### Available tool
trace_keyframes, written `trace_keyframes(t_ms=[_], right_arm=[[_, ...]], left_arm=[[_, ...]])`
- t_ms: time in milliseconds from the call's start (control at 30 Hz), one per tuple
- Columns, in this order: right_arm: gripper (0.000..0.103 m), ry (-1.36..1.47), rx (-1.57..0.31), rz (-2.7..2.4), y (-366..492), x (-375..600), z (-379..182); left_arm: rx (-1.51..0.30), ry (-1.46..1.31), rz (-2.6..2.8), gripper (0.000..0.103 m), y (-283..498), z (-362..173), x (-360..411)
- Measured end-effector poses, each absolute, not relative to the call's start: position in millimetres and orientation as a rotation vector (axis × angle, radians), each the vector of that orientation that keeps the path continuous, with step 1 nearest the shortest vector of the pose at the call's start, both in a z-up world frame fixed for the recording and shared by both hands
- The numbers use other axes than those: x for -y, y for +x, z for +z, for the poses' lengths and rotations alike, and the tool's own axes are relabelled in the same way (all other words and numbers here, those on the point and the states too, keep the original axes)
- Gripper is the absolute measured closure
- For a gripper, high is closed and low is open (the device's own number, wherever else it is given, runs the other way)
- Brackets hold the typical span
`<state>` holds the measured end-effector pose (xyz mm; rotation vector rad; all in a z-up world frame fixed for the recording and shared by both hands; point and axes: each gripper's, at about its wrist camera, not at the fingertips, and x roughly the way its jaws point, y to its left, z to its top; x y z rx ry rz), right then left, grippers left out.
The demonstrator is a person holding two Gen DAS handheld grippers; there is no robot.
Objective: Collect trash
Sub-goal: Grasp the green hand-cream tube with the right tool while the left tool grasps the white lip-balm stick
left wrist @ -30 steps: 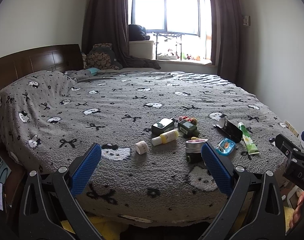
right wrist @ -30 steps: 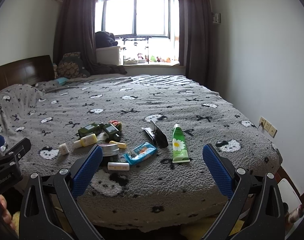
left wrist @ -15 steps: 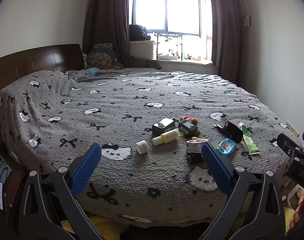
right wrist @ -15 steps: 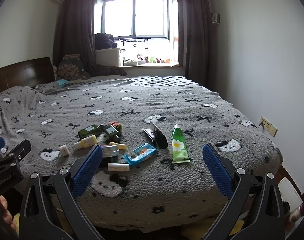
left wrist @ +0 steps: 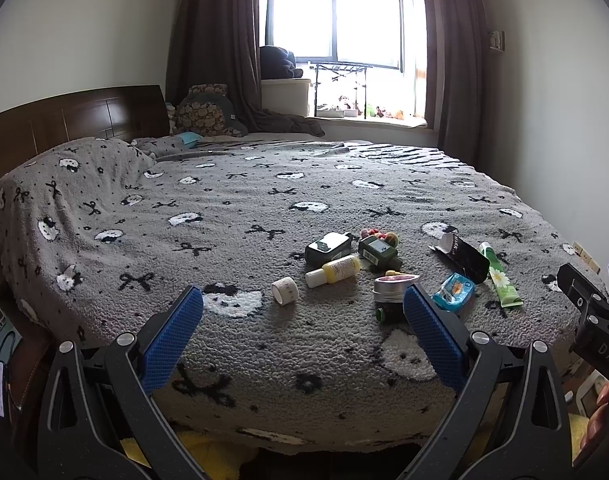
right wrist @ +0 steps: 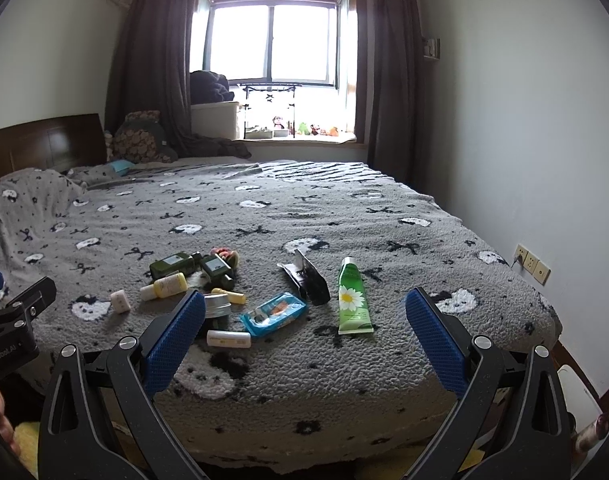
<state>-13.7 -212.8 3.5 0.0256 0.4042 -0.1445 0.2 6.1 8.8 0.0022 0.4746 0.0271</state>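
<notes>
Small items lie scattered on a grey patterned bedspread [left wrist: 224,216] near the bed's foot. In the left wrist view I see a yellow bottle [left wrist: 333,270], two dark green bottles [left wrist: 328,246], a tape roll [left wrist: 284,290], a metal tin [left wrist: 391,289], a blue packet [left wrist: 453,297], a black wrapper [left wrist: 464,257] and a green tube [left wrist: 500,280]. The right wrist view shows the green tube [right wrist: 353,297], blue packet [right wrist: 274,313], black wrapper [right wrist: 309,277] and a small white stick [right wrist: 228,338]. My left gripper [left wrist: 302,336] and right gripper [right wrist: 304,338] are both open and empty, short of the bed's edge.
A dark wooden headboard [left wrist: 76,116] stands at the left and a pillow [left wrist: 206,114] at the far side. A white wall with sockets [right wrist: 532,264] runs along the right. A window with dark curtains [right wrist: 272,40] is at the back.
Both grippers have drifted slightly, the views shifting a little. Nothing on the bed has moved and both grippers stay open.
</notes>
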Motion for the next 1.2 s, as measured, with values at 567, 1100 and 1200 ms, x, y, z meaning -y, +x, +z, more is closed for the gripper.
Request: trace_keyframes(t_ms=[567, 1100, 1200], right_arm=[[0.003, 0.127, -0.5, -0.132, 10.5, 243.6, -33.0], [0.003, 0.135, -0.653, -0.206, 64.2, 283.6, -95.6], [0.003, 0.149, -0.687, -0.238, 83.3, 296.5, -106.8]], left_arm=[[-0.544, 0.008, 0.011, 0.008, 26.6, -35.1, -8.6], [-0.695, 0.049, -0.114, 0.008, 63.7, -101.4, 26.2], [-0.721, 0.03, -0.163, 0.008, 71.1, -109.7, 38.9]])
